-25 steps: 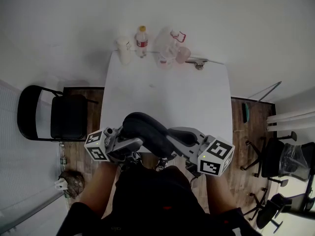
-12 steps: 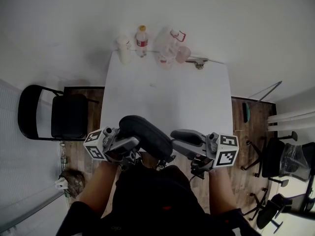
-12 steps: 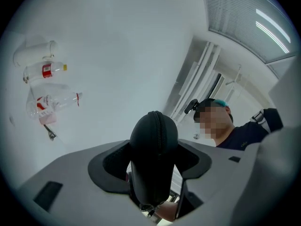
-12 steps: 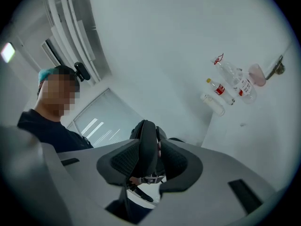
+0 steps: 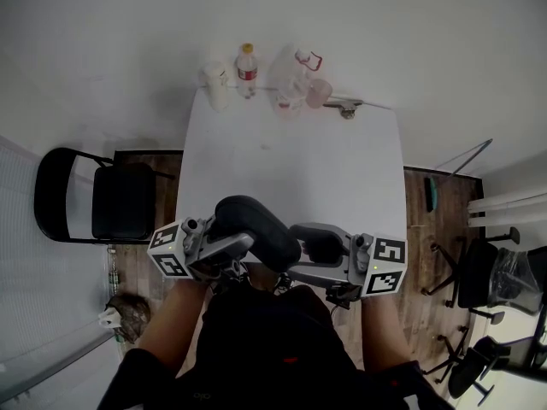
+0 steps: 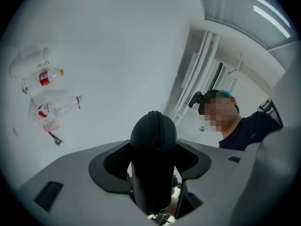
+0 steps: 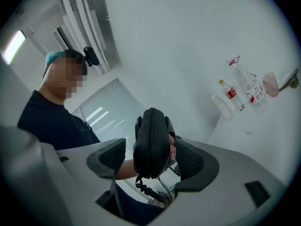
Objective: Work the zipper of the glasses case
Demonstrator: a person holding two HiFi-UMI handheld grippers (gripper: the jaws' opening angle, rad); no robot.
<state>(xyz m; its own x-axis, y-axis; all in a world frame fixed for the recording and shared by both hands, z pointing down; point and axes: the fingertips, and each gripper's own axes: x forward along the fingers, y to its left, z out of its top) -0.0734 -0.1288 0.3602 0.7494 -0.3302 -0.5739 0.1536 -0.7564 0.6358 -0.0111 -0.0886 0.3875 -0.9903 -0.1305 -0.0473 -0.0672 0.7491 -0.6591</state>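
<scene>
White table [image 5: 291, 169] bg | glasses case [image 5: 256, 229] lower centre, off table | L gripper [image 6: 154, 161] clamped on it, jaws just tightened | R gripper [image 7: 153, 157] just opened wide — case between, not gripped | step: R lining up — nxt: R pinches zipper [image 6: 155, 126]

Glasses case [image 5: 255, 229]: black, oblong, rounded ends, shell looking fully shut. It is sitting clamped between the left gripper's [image 6: 153, 160] fingers, hanging in the air over the near edge of the bench [image 5: 291, 161]. The zipper [image 6: 155, 126] is running unbroken over its raised end.
</scene>
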